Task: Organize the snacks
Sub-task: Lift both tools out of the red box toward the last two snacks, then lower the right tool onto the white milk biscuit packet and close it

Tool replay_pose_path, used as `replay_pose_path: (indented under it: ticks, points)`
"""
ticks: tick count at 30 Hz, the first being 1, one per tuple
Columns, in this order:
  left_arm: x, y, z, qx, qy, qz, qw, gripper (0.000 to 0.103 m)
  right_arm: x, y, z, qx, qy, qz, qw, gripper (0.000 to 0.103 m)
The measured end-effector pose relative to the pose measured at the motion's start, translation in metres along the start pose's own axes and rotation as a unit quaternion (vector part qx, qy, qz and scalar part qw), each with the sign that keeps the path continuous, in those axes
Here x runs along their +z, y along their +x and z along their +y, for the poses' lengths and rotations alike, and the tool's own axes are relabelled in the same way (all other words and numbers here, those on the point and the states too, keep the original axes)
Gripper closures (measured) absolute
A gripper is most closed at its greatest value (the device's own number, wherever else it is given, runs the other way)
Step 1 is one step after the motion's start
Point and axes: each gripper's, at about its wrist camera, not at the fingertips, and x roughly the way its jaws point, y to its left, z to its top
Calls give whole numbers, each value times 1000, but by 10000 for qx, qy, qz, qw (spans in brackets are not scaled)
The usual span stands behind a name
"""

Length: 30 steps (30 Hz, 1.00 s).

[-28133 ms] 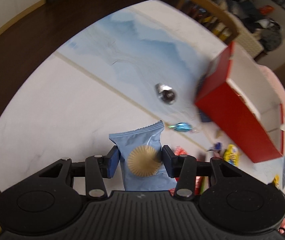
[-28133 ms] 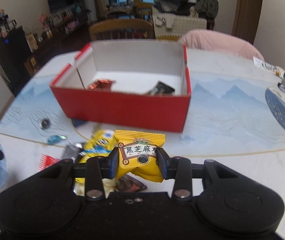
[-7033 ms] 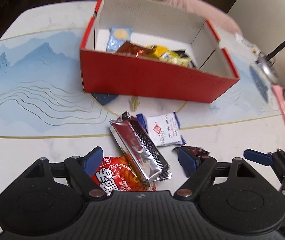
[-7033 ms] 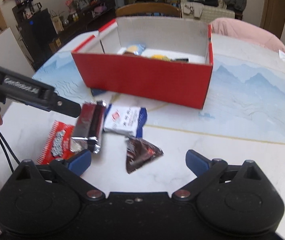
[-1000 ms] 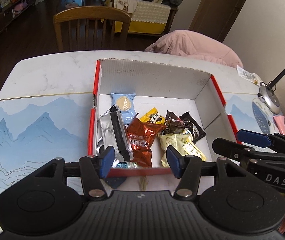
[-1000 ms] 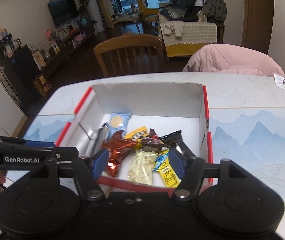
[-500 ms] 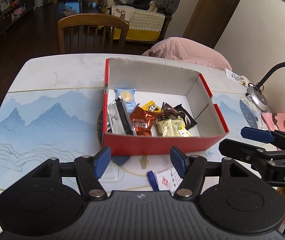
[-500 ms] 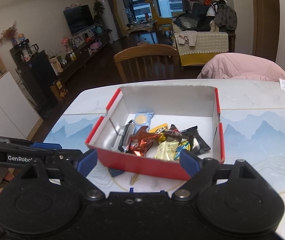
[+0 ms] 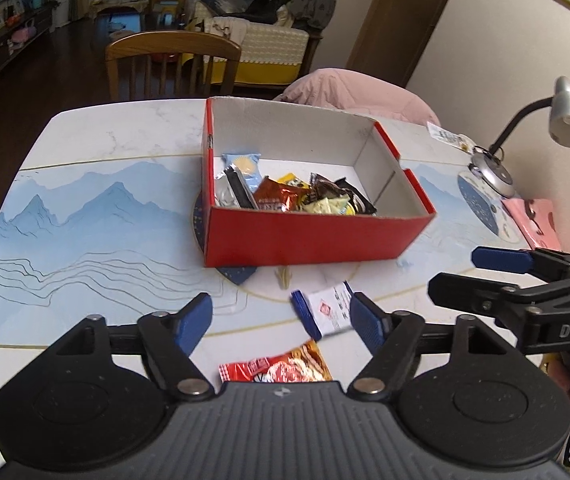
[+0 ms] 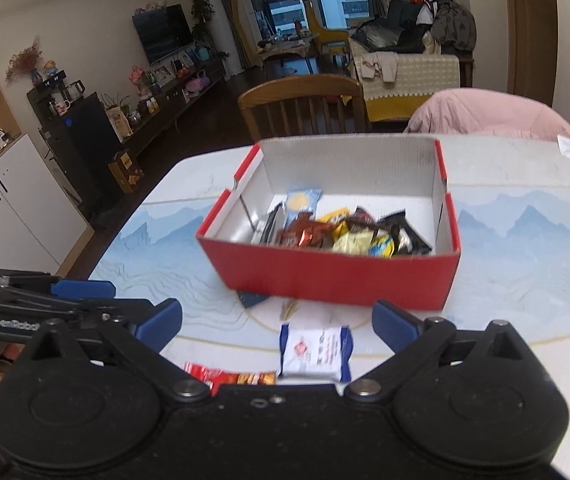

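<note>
White snack packet (image 10: 315, 354) on table, between spread, empty right hand-held gripper (image 10: 277, 320) fingers.

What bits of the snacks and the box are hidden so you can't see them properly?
- Red snack packet: in both views its near end is hidden behind the gripper body.
- White packet with blue ends: printing too blurred to read in the right wrist view.
- Red box: its near wall hides the lower snacks, so they can't be counted.
- Silver packet: mostly hidden behind that wall.
</note>
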Motion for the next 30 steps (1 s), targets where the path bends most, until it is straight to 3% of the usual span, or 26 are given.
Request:
replay_pose_path:
  ticks: [13,20,30]
  points:
    - [-42,4,13,-472,425,266,9976,22,-38,45,-4,-528,94,534,9971,0]
    - [-56,8,9,-449,741,377,9955,22,-42,97,-1,-550,-211,1065,9926,2]
    - [-61,17,4,-336,1170,467,9915,22,-41,147,-1,-916,-456,1400,9848,5]
